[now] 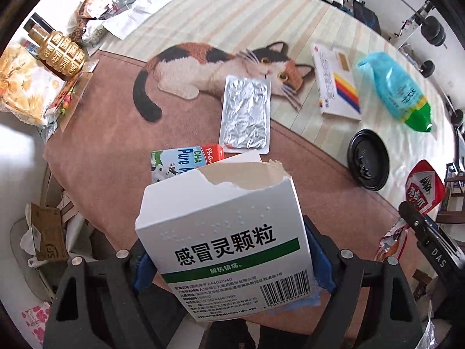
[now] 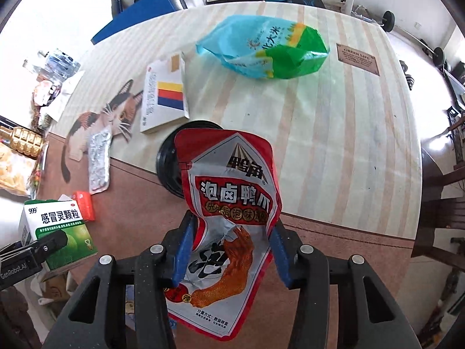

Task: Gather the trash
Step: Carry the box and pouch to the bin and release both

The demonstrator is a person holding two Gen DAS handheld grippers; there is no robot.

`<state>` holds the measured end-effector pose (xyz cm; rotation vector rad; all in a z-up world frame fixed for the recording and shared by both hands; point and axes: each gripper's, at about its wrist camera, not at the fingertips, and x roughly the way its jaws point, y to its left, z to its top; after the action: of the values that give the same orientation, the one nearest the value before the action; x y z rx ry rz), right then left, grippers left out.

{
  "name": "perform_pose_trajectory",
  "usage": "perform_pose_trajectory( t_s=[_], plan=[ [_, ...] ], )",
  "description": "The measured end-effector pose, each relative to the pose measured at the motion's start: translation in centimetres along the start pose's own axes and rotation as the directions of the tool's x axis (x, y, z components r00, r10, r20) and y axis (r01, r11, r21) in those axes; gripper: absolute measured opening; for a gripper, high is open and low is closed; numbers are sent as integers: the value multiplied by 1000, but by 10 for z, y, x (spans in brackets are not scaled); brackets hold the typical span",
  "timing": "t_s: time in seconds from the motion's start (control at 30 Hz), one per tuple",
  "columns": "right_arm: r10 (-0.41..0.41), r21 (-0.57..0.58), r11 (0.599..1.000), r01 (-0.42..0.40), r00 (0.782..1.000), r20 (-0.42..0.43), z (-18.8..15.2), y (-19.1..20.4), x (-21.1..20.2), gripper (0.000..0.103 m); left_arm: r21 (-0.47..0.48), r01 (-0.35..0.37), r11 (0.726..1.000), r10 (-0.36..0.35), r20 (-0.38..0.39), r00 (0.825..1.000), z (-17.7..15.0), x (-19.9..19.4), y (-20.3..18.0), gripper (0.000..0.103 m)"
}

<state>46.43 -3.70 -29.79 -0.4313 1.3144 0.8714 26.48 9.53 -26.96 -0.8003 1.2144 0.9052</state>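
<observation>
The left gripper (image 1: 229,264) is clamped on a torn white medicine box (image 1: 223,232), low in the frame's middle. The box looks light and hollow; its card walls would crush, so the grip belongs on the intact lower half, away from the ripped top. The right gripper (image 2: 229,250) pinches a red snack pouch (image 2: 229,218) at its crumpled waist; it seems limp, slick and nearly weightless. Beyond lie a foil packet (image 1: 245,115), a black lid (image 1: 367,160) and a blue-green bag (image 2: 261,49) on the table (image 2: 334,145).
</observation>
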Motion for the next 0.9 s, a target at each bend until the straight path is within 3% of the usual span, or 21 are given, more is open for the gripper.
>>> perform_pose_trajectory(
  t_s=[0.2,0.43,0.67,0.77,0.9],
  plan=[
    [49,-22,999,-48,998,29,-7,16,-25,51,-20,64,998,-62,76,995,-17,-37,22,84],
    [126,-45,991,-123,990,69,-49,46,-66,51,-41,160,986,-152,152,977,-70,-79,59,84],
    [181,-24,983,-180,981,66,-149,79,-91,51,-48,230,972,-221,151,964,-159,-83,121,85],
    [187,-8,982,-187,982,32,-203,86,-82,51,-59,241,969,-234,99,967,-198,-61,145,84],
    [174,35,985,-172,982,-79,-281,87,-40,51,-79,249,965,-253,-41,967,-245,2,166,84]
  ],
)
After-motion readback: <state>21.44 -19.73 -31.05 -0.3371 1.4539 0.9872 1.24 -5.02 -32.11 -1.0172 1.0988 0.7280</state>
